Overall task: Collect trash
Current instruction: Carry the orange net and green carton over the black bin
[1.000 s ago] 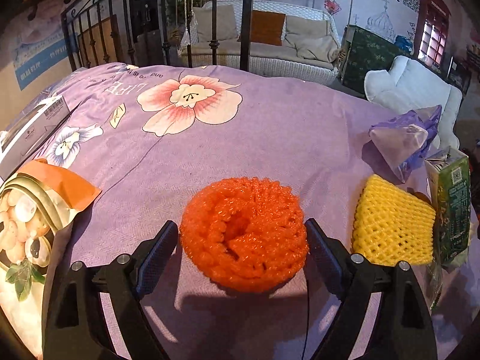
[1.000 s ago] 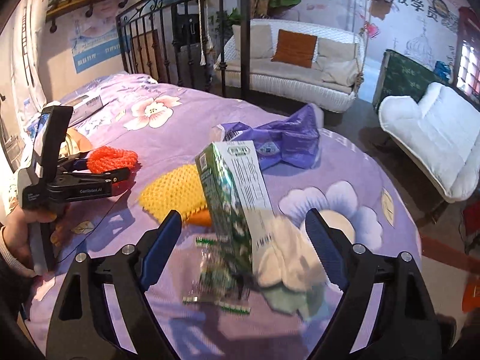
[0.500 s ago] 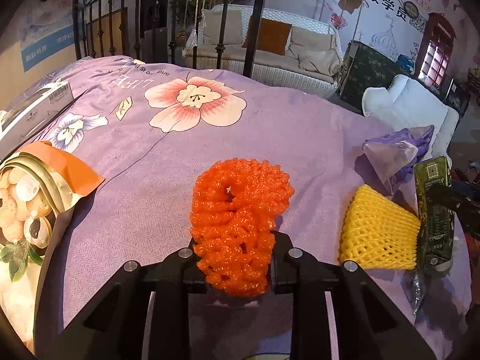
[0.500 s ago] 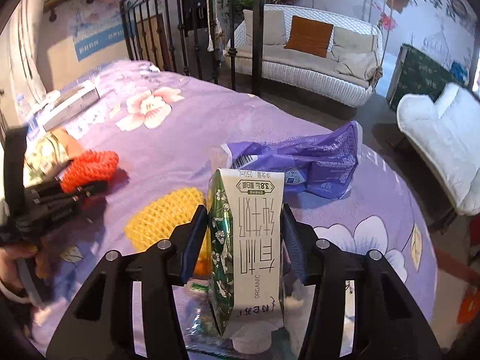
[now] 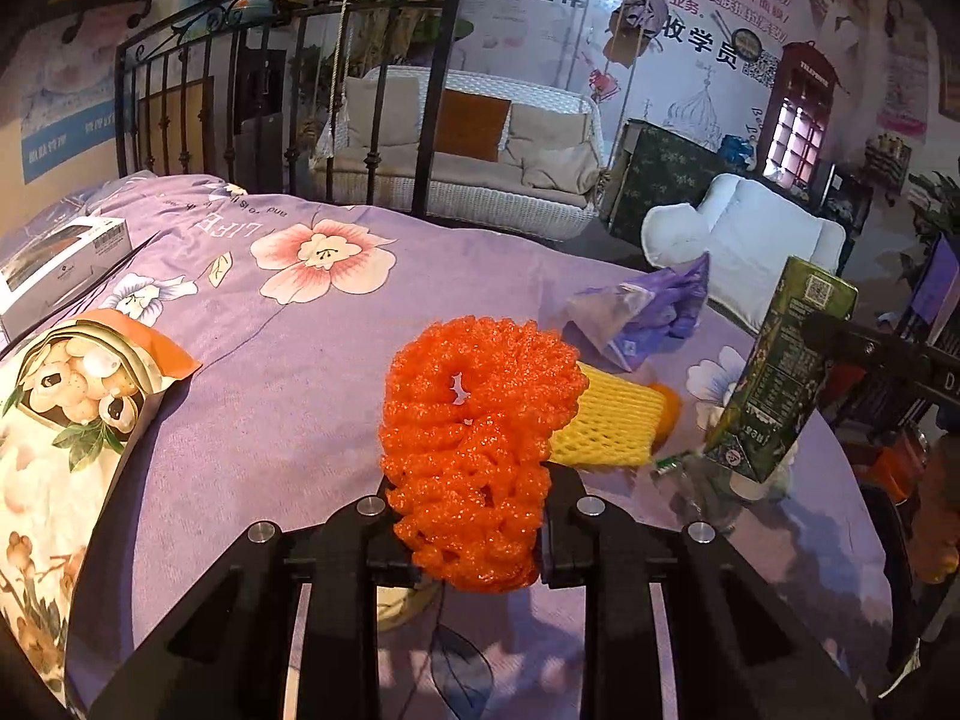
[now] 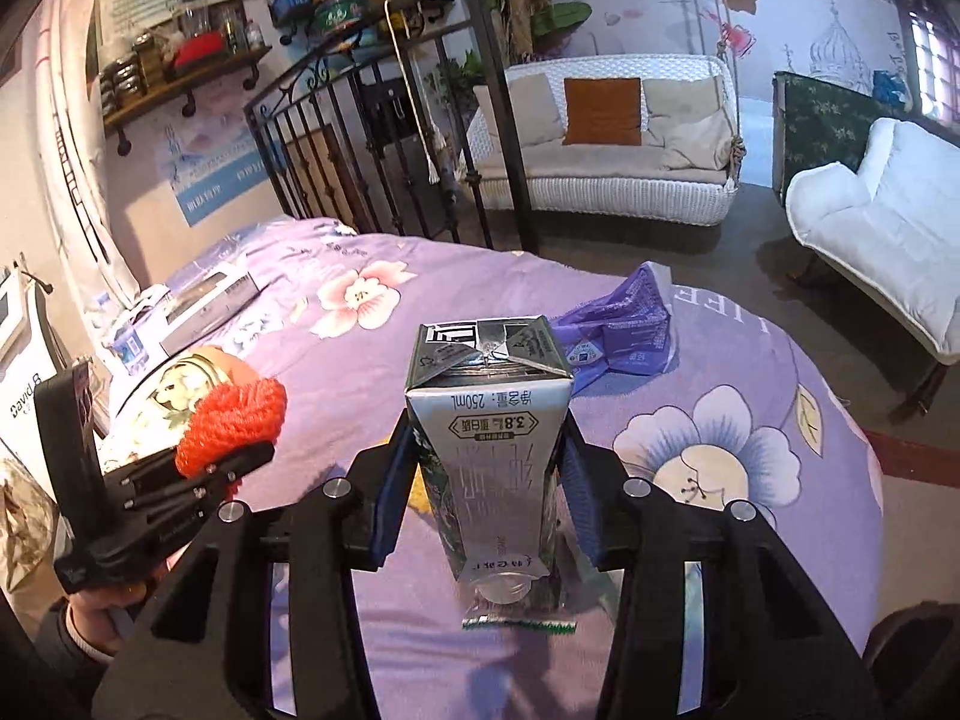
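Left gripper (image 5: pixel 474 531): clamped on orange foam fruit net (image 5: pixel 477 450), squashed between its pads and lifted clear of the purple floral bedspread (image 5: pixel 288 372). Right gripper (image 6: pixel 489 474): jaws closing a shade more on the green milk carton (image 6: pixel 489 438) they hold, a clear wrapper (image 6: pixel 519 615) hanging below it. Step in hand, by judgement: both pickups made, carry-off pending; no bin shows in either view, so the next move calls for finding one. Remaining on the bed: yellow foam net (image 5: pixel 606 426), purple plastic bag (image 6: pixel 618 330), snack bag (image 5: pixel 72 414), white box (image 5: pixel 60 267). Room: open above the bed; iron railing (image 6: pixel 372 138) behind, bed edge near the right side, grippers close together.
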Action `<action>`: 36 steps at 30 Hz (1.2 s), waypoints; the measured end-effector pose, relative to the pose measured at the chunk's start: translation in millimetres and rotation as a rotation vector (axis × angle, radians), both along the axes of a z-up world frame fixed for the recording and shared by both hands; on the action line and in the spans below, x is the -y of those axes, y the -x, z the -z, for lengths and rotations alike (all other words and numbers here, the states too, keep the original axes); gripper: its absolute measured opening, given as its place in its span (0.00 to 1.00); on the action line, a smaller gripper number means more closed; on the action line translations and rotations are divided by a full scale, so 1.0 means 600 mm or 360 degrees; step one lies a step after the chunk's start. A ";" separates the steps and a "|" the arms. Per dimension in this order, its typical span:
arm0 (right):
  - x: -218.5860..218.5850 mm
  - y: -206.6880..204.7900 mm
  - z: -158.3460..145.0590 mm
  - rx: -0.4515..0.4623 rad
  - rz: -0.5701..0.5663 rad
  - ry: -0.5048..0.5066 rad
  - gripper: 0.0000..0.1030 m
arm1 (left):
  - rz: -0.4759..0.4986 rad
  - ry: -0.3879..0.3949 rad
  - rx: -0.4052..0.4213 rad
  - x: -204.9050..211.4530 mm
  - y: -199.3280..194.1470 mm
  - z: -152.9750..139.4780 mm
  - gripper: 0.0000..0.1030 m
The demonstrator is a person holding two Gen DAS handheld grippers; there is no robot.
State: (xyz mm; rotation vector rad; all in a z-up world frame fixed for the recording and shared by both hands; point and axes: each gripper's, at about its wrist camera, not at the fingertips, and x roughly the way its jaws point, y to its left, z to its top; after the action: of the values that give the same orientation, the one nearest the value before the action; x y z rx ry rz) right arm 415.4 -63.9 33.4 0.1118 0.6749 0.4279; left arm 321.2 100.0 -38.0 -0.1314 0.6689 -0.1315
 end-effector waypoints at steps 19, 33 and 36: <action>0.132 0.241 -0.024 0.0159 0.0236 0.0047 0.45 | 0.0365 0.0091 0.0068 0.143 0.145 -0.019 0.25; 0.290 0.354 0.009 0.0152 0.0658 0.0124 0.45 | 0.0674 0.0090 0.0048 0.280 0.181 -0.008 0.25; 0.341 0.365 0.026 0.0102 0.0787 0.0128 0.45 | 0.0740 0.0087 0.0036 0.307 0.183 -0.003 0.25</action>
State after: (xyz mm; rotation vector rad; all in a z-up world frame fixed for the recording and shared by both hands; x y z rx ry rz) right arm 196.6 -268.7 17.5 0.1822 0.5763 -0.0706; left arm 211.3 -84.3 -36.4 -0.0247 0.6648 -0.5972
